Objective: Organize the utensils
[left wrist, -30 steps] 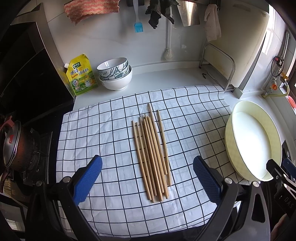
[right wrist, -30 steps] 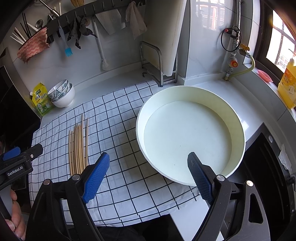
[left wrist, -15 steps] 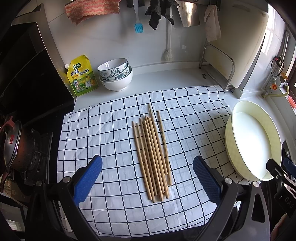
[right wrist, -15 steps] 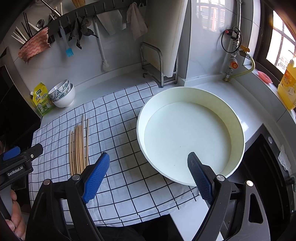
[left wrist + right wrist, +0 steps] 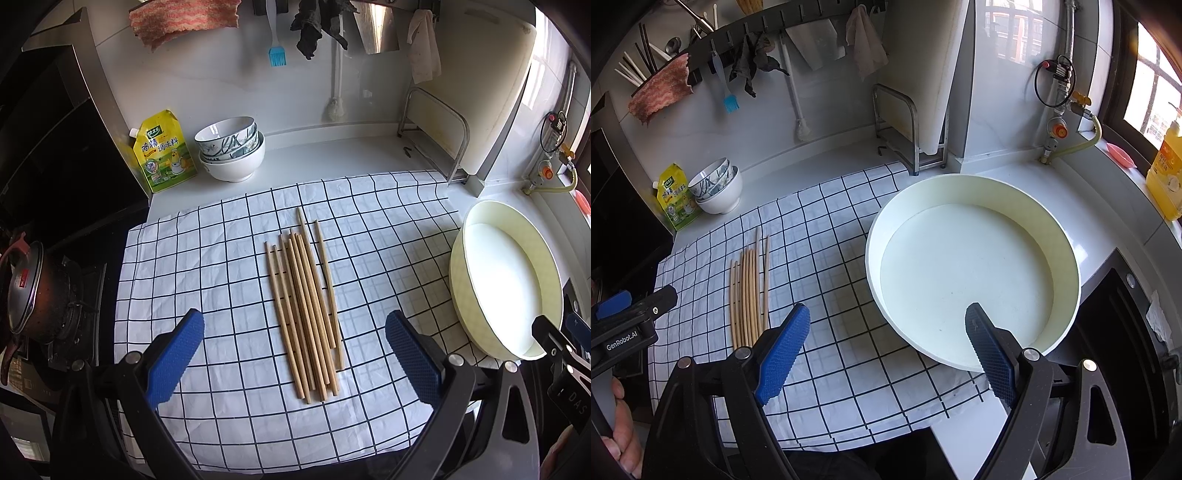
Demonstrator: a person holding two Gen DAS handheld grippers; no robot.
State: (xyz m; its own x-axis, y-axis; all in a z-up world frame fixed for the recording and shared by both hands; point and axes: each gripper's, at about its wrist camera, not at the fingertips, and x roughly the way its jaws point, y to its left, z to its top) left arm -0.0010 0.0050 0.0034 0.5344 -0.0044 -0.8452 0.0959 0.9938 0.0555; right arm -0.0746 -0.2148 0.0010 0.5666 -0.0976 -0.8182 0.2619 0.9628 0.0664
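Observation:
Several wooden chopsticks [image 5: 304, 306] lie side by side on a white checked cloth [image 5: 221, 258]; they also show in the right wrist view [image 5: 750, 295]. My left gripper [image 5: 293, 349] is open and empty, held above the near ends of the chopsticks. A wide cream basin [image 5: 971, 273] stands at the cloth's right edge; it also shows in the left wrist view [image 5: 506, 280]. My right gripper [image 5: 886, 349] is open and empty, above the basin's near left rim.
Stacked bowls [image 5: 232, 147] and a yellow seasoning pouch [image 5: 162, 151] stand at the back left. A cutting board in a metal rack [image 5: 436, 136] stands at the back right. A pot on the stove [image 5: 29, 291] is at the left. A yellow oil bottle [image 5: 1165, 173] is on the windowsill.

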